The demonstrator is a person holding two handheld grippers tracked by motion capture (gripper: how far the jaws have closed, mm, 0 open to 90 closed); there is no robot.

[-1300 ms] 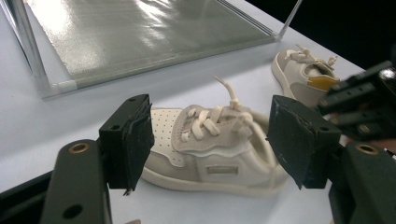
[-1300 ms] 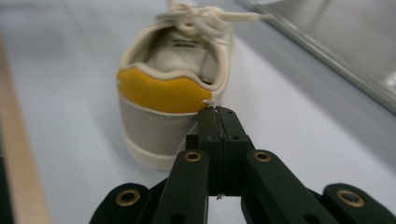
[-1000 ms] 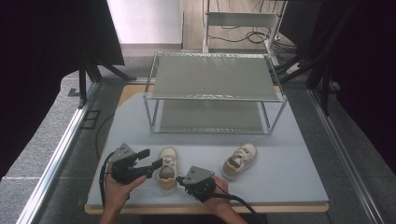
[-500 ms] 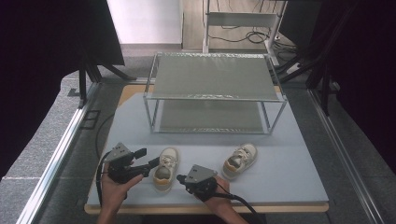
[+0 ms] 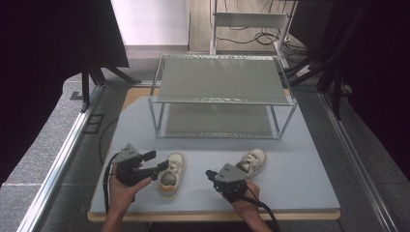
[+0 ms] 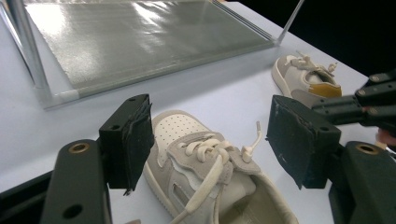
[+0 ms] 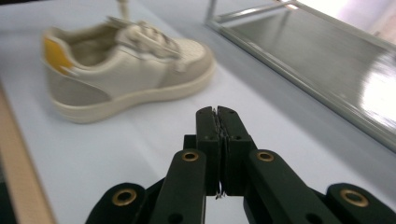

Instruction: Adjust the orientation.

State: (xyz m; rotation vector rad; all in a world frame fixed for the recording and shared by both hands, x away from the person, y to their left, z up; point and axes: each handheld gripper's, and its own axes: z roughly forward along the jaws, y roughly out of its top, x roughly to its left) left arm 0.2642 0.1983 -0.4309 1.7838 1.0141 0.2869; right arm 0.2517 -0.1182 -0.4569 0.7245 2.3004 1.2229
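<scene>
Reaching for the near shoe (image 6: 205,172) on the desk (image 5: 300,179) with left gripper (image 6: 210,140), jaws wide on both sides. Right gripper (image 7: 217,116) pressed tight, holding nothing. Next: lower, squeeze, lift to rack (image 5: 222,79).

You've got a pale blue counter (image 5: 309,183) on grey carpet (image 5: 43,145), black curtains (image 5: 43,58) both sides, a metal stand (image 5: 249,21) and loose cables (image 5: 256,36) behind.

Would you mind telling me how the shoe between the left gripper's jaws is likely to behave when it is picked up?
The shoe looks small and probably light. Its padded collar may squash under the left gripper, and the loose laces will likely dangle.
</scene>
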